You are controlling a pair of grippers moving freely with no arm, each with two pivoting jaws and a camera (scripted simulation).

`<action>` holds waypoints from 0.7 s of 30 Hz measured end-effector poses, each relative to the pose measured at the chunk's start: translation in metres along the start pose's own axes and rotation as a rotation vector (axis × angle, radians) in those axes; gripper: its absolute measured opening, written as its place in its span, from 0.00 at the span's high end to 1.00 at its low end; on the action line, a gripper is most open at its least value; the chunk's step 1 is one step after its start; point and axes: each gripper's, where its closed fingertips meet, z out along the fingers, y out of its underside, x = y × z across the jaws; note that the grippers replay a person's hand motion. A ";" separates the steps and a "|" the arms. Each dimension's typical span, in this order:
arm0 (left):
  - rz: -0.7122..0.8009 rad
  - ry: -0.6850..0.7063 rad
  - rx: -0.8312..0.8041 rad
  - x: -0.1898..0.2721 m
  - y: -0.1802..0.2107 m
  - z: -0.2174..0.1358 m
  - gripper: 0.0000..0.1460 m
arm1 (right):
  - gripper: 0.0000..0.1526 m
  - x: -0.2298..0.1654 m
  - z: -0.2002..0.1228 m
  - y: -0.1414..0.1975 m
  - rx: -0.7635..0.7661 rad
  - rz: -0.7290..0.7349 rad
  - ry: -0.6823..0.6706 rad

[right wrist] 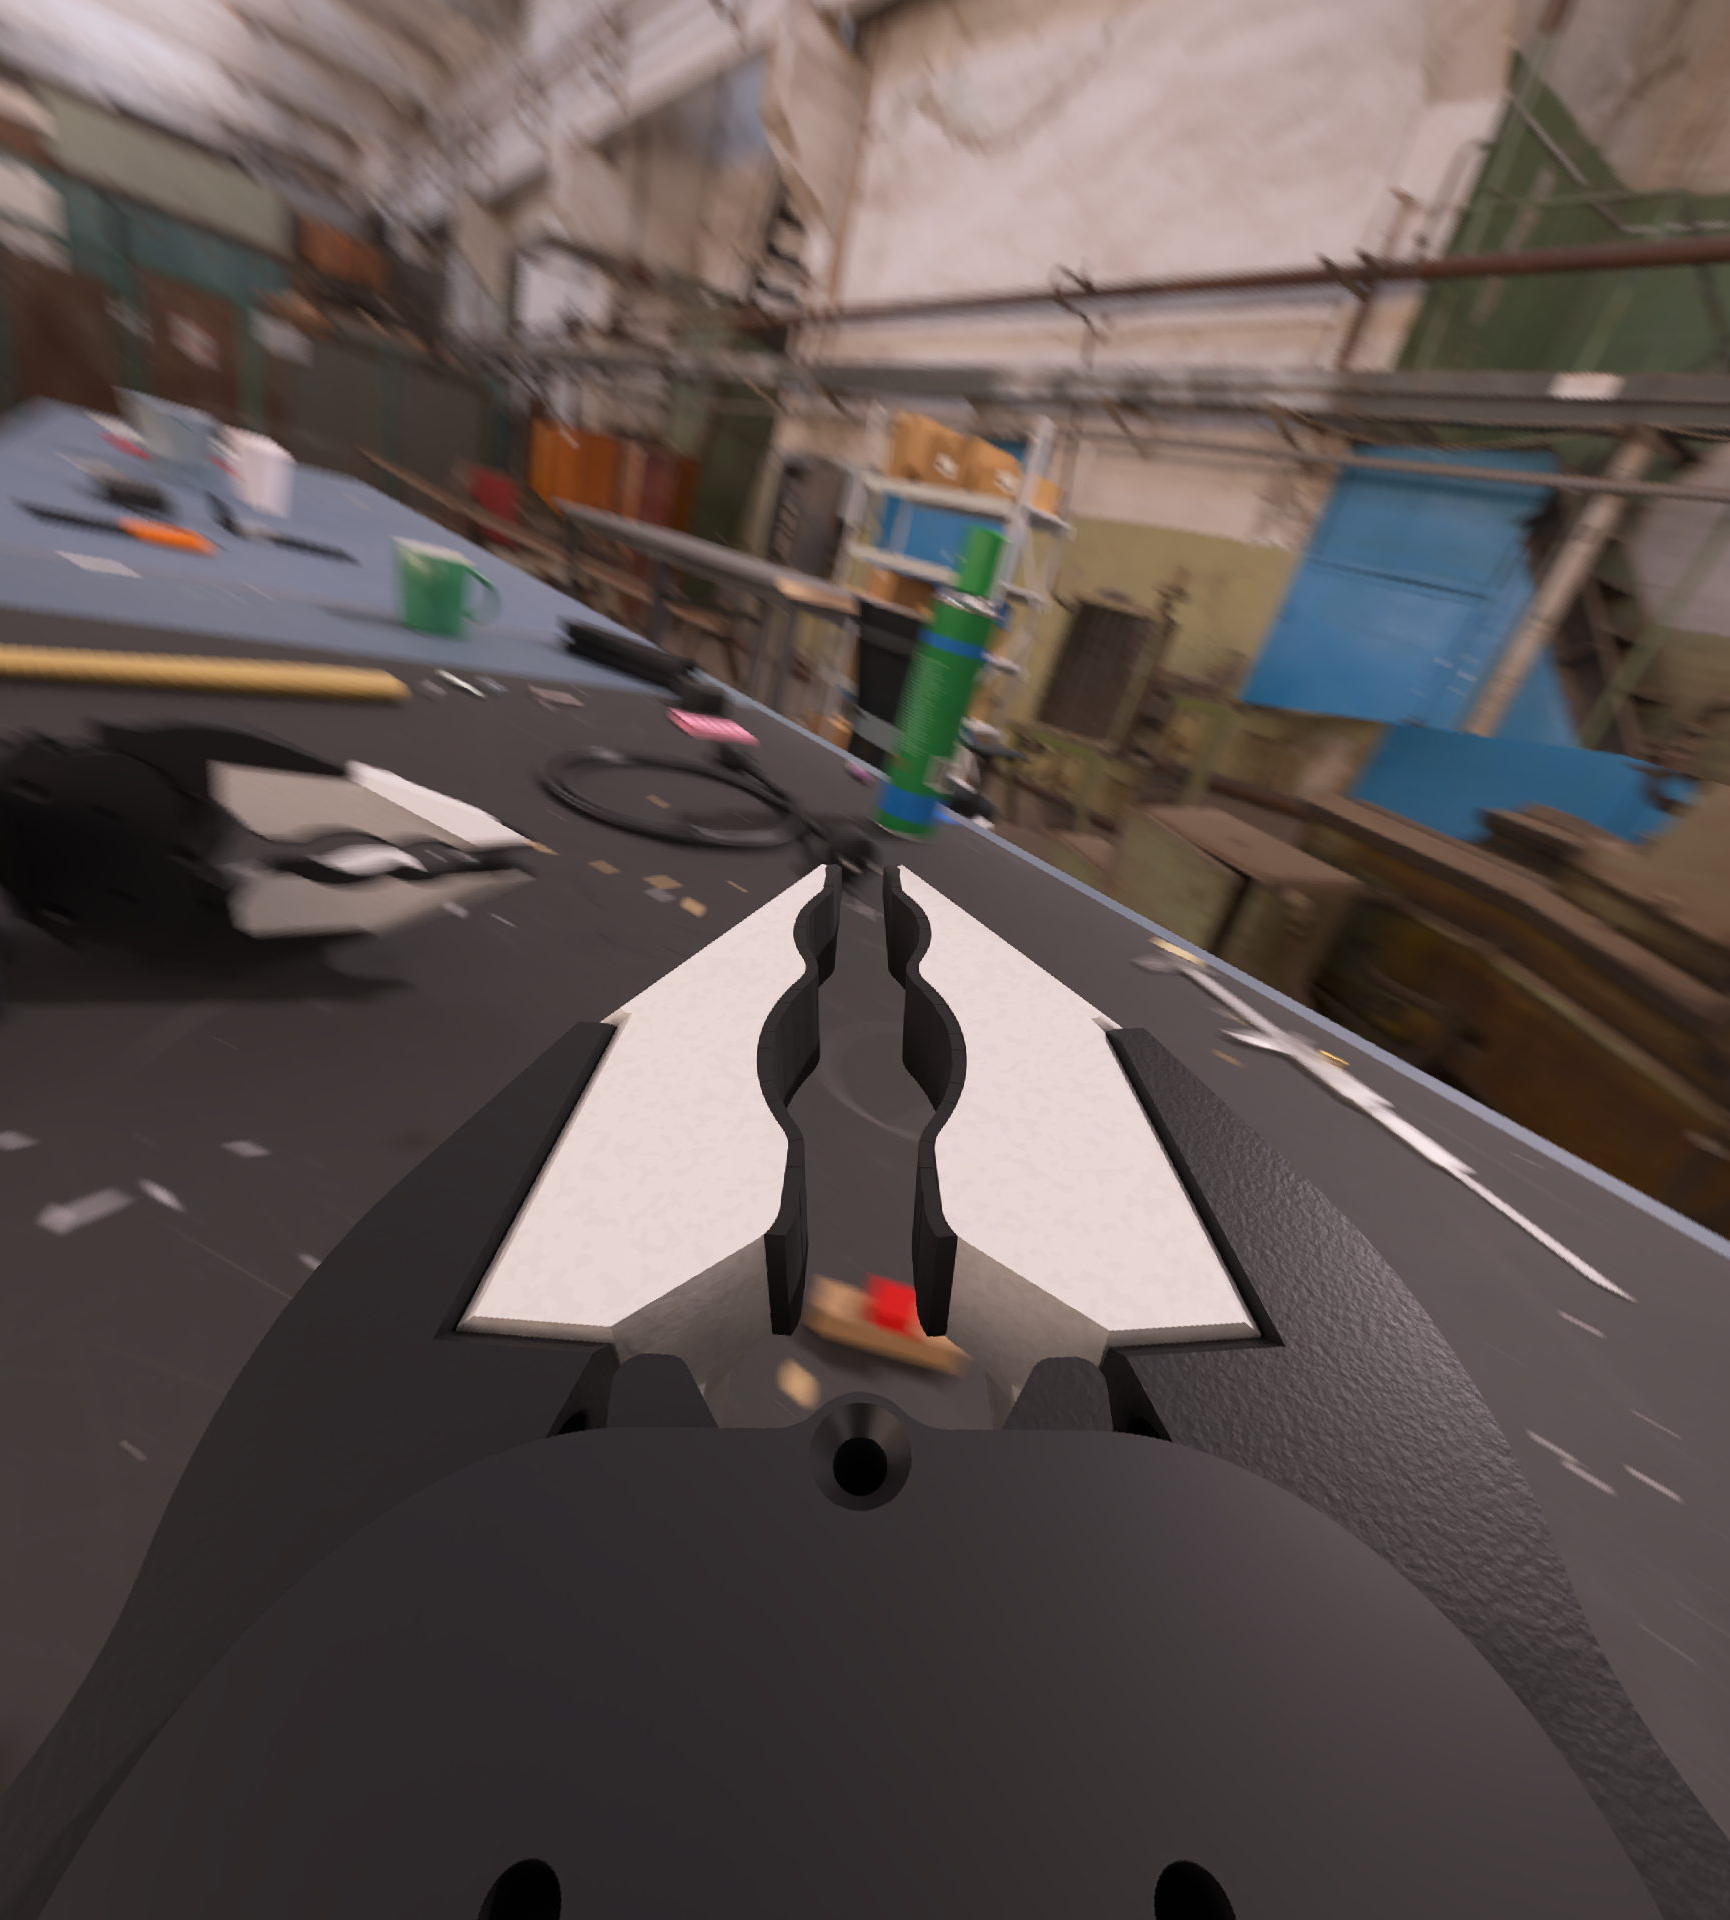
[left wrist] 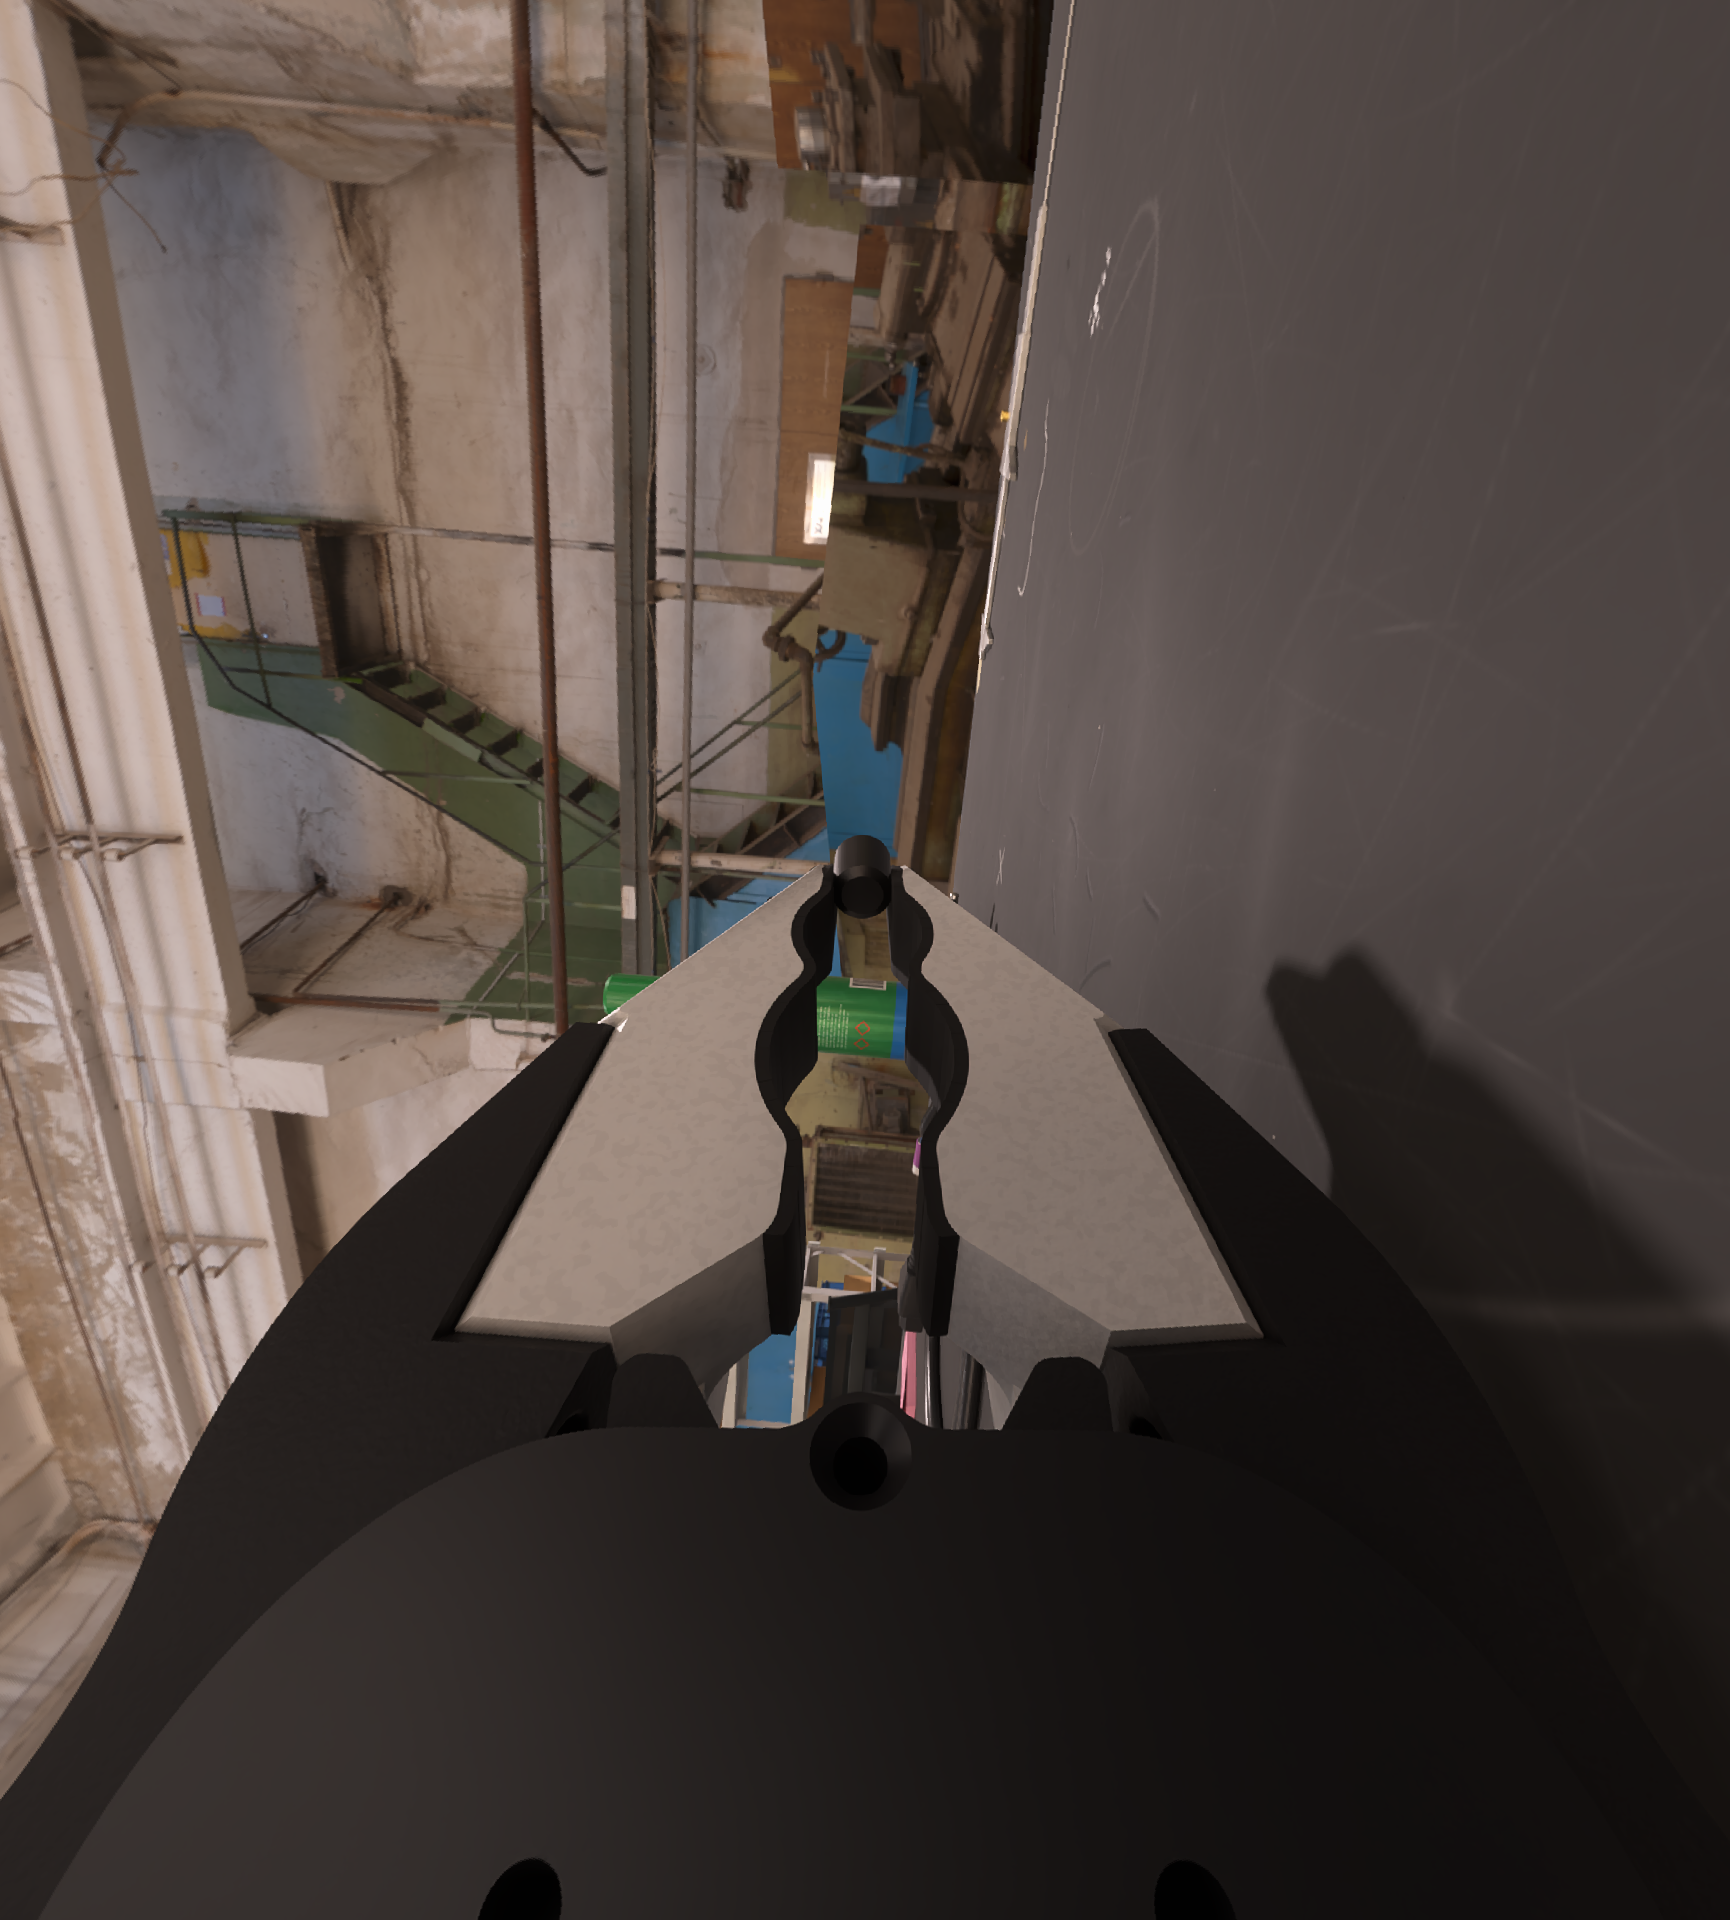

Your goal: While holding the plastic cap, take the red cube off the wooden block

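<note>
The left gripper (left wrist: 862,896) is clenched on the plastic cap (left wrist: 861,876) — a small black cylinder pinched at the very tips of its fingers, its rounded end poking out beyond them. This view is rolled on its side, so the dark desk (left wrist: 1412,623) stands as a wall along the right of the picture, with the gripper's shadow thrown on it. Through the gap between the fingers a green can (left wrist: 856,1020) with a blue band shows farther off.

The right gripper (right wrist: 862,883) grasps nothing: its jaws stand slightly apart, a narrow slot between the tips, with only desk surface seen through it. The red cube (right wrist: 890,1305) sits on the wooden block (right wrist: 845,1328), and both show low in the right wrist view, through the gap near the base of the fingers — below and behind the fingertips, not between them. The block lies flat on the dark desk (right wrist: 217,1091), and the cube rests toward its right end.

Much of this view is smeared. Farther along the desk the green can (right wrist: 928,696) stands near the far edge, a coil of black cable (right wrist: 669,795) lies just to its left, and the left gripper (right wrist: 248,842) appears at the left, well apart from the cube. A green mug (right wrist: 437,587) stands far beyond on a blue surface.
</note>
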 end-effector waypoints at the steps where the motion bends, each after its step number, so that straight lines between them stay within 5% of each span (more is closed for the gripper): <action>1: -0.006 -0.001 0.006 0.000 -0.001 0.000 0.94 | 0.95 0.021 -0.012 0.002 -0.045 -0.031 0.046; 7: -0.018 0.008 0.051 0.001 -0.008 0.000 0.94 | 0.95 0.133 -0.115 0.031 -0.387 -0.100 0.277; 15: 0.009 0.018 0.076 0.003 -0.013 -0.004 0.94 | 0.91 0.157 -0.205 0.106 -0.890 0.021 0.161; 21: 0.044 -0.066 0.063 -0.008 -0.014 -0.006 0.94 | 0.91 0.185 -0.225 0.122 -0.898 0.124 0.222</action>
